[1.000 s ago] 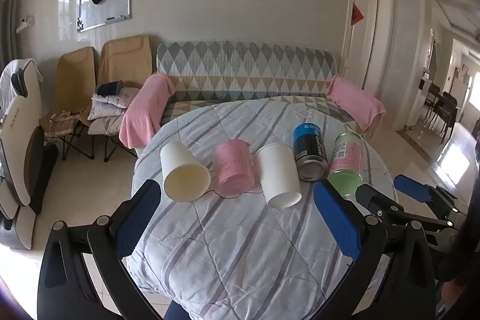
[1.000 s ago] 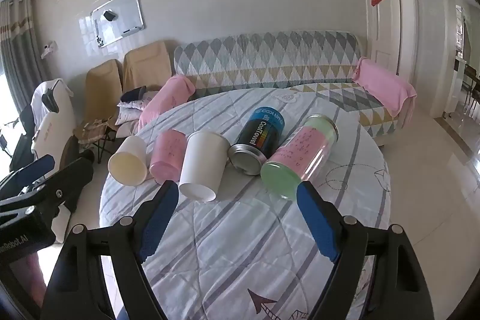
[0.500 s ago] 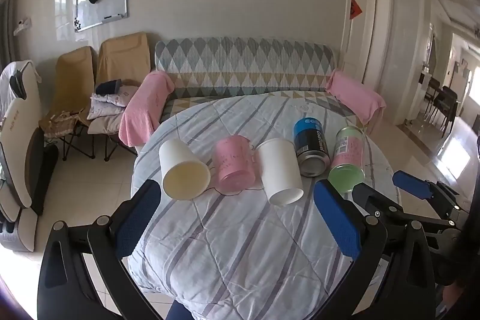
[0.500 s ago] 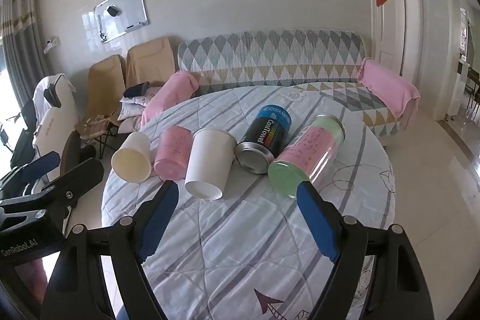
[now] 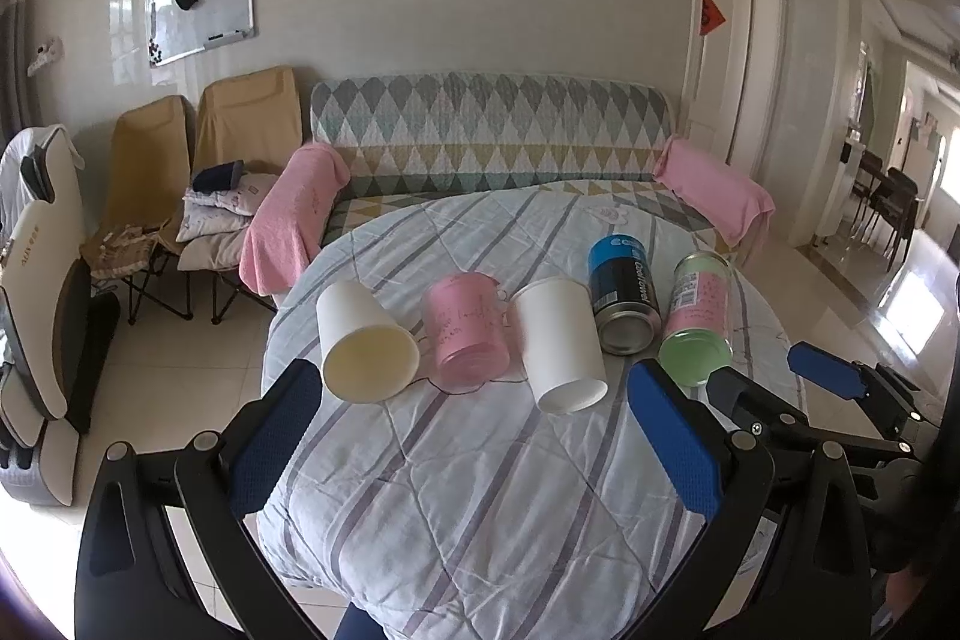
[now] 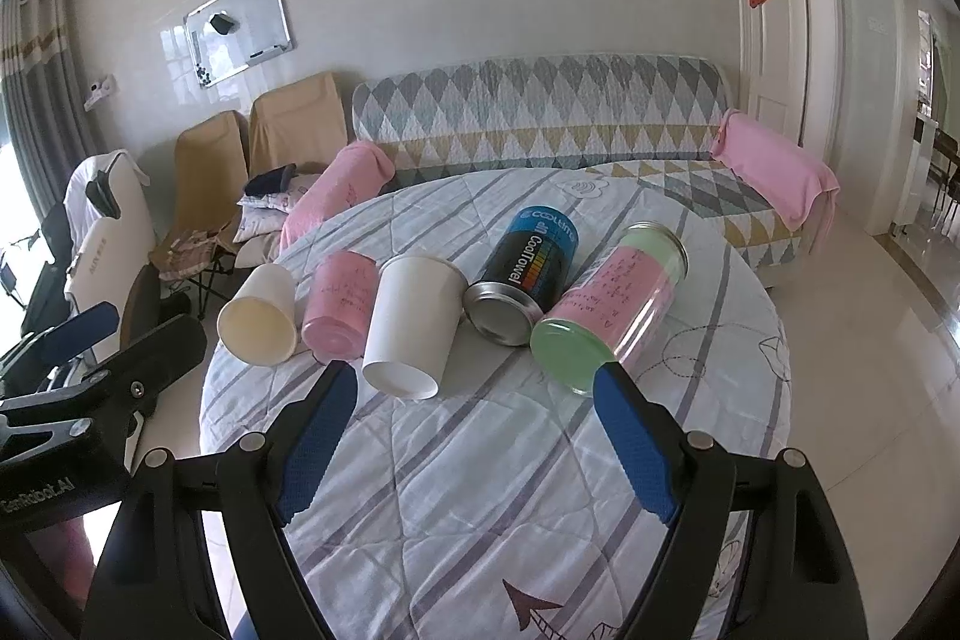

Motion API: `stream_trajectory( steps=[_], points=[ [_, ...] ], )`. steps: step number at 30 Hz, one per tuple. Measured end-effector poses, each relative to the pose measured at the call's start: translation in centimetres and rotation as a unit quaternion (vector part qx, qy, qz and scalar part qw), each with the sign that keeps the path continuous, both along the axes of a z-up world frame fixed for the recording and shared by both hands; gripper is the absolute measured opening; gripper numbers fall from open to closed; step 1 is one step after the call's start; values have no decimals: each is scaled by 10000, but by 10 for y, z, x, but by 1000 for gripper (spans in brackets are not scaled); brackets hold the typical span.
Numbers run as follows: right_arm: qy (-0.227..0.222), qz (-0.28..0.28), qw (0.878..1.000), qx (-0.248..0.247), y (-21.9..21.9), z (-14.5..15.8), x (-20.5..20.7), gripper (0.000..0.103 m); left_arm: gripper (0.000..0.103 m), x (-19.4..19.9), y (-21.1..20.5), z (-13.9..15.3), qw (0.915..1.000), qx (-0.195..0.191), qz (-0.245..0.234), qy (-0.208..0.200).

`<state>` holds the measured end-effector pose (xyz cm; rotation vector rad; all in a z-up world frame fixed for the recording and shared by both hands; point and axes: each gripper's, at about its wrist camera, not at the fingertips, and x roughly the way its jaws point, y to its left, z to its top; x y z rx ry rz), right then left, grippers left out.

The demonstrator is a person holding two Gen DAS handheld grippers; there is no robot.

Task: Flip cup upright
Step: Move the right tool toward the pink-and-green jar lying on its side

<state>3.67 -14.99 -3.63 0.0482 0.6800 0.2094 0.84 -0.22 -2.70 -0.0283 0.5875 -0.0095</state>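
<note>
Several containers lie on their sides in a row on the round quilted table (image 5: 480, 490). From left: a cream paper cup (image 5: 363, 343) (image 6: 261, 319), a pink cup (image 5: 468, 328) (image 6: 339, 307), a white paper cup (image 5: 561, 343) (image 6: 414, 325), a blue and black can (image 5: 621, 301) (image 6: 525, 283), and a pink and green jar (image 5: 699, 319) (image 6: 606, 304). My left gripper (image 5: 474, 436) is open, short of the cups. My right gripper (image 6: 474, 439) is open, in front of the white cup and the jar; it also shows in the left wrist view (image 5: 774, 394).
A sofa (image 5: 492, 142) with pink towels stands behind the table. Folding chairs (image 5: 198, 166) stand at the left. A doorway (image 5: 732, 40) is at the right. My left gripper's fingers (image 6: 81, 340) show at the left of the right wrist view.
Both grippers have shifted slightly; the cups sit a little lower and nearer in both views. Nothing has been grasped.
</note>
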Motion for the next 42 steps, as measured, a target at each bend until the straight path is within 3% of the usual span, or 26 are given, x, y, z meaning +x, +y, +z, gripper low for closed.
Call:
stream_trajectory(
  steps=[6, 14, 21, 42],
  points=[
    [-131, -28, 9999, -63, -2, 3, 0, 82, 103, -1, -3, 4, 9996, 230, 171, -64],
    [-944, -111, 9950, -302, -8, 16, -12, 82, 103, 1, -4, 10, 9992, 336, 225, -53],
    [-1290, -119, 9911, -296, -14, 18, -16, 82, 103, 4, -12, 7, 9991, 387, 195, 3],
    [-1179, -181, 9925, -271, -44, 3, -2, 82, 103, 27, -53, 11, 9988, 421, -144, 188]
  ],
)
